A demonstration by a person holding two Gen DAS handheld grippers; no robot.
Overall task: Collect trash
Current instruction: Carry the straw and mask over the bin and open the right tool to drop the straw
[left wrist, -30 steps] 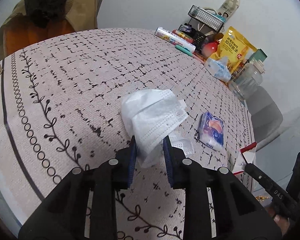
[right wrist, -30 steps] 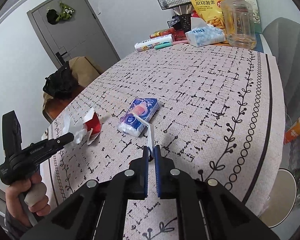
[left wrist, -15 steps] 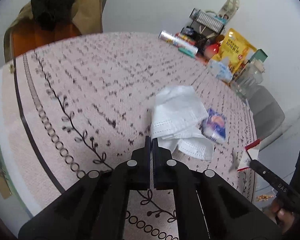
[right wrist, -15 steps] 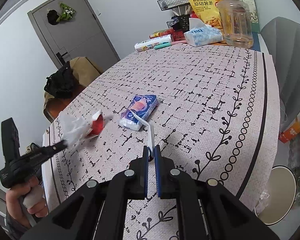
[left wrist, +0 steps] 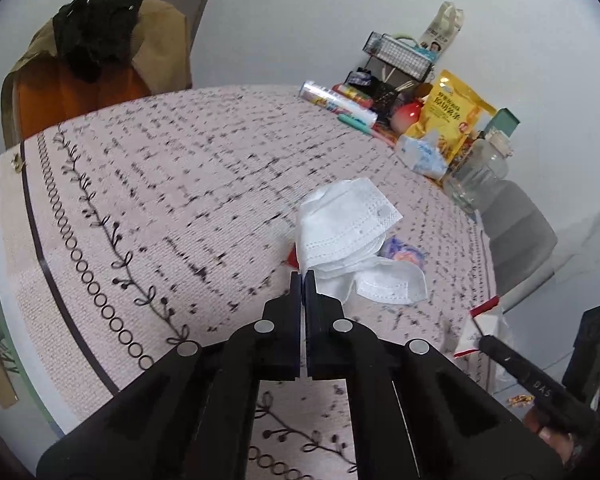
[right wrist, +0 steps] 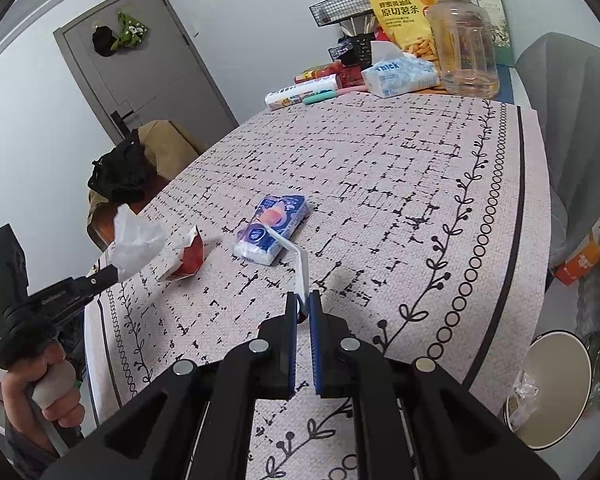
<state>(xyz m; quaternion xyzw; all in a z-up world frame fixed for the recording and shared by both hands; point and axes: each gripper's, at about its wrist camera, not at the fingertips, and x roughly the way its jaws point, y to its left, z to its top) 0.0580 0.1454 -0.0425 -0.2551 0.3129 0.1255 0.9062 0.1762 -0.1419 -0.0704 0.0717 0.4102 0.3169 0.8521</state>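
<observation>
Left gripper [left wrist: 303,276], spread around the white face mask [left wrist: 342,228] 1 second earlier, now pinches its edge above the tablecloth [left wrist: 160,184]; right gripper [right wrist: 303,300] stays clamped on a white strip [right wrist: 300,264] beside the tissue pack [right wrist: 272,228]. Only the right view shows the bin [right wrist: 556,384] below the tablecloth's edge

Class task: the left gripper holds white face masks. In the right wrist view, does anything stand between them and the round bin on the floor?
Yes. The white face masks in the left gripper are across the table; the patterned tabletop and right gripper stand between them and the round cream bin.
</observation>
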